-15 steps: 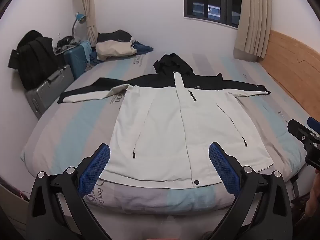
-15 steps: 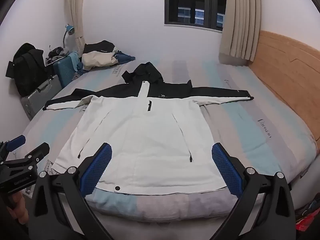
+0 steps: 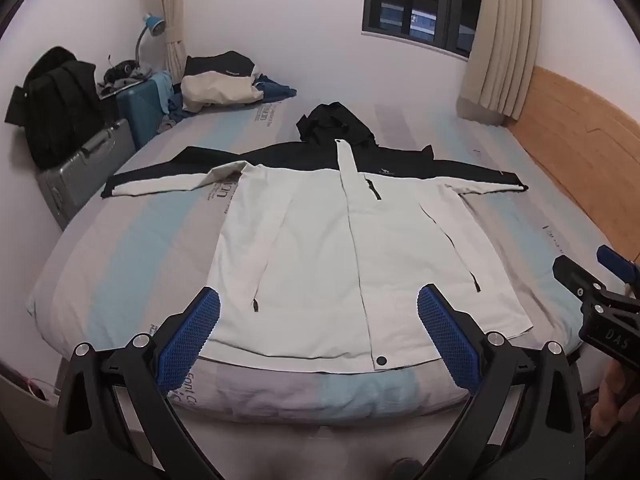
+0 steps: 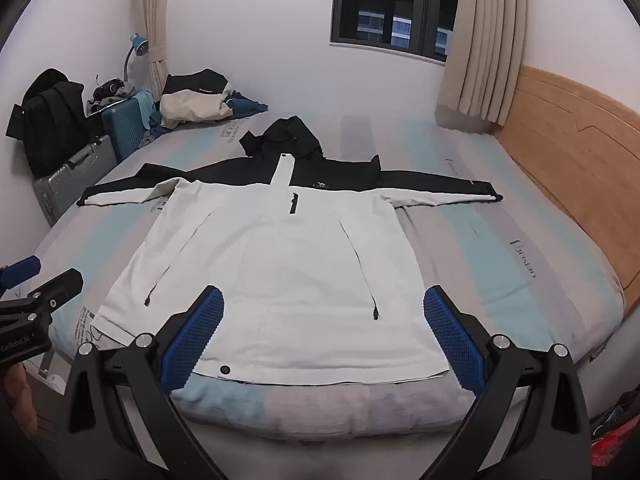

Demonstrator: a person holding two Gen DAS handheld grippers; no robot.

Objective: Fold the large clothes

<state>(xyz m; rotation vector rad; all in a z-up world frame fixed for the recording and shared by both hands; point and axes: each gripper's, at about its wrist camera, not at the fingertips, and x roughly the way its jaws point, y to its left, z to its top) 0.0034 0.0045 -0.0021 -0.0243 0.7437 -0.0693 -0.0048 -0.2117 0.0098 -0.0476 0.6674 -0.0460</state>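
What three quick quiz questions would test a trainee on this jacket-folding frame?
1. True or false: the left gripper is open and holds nothing.
2. How does the white and black jacket lie on the mattress: A) sleeves folded across the chest, B) flat with both sleeves spread out, C) crumpled in a heap?
3. Fill in: the jacket's black hood points toward the wall with the ____.

Key:
1. True; the right gripper is open too.
2. B.
3. Window.
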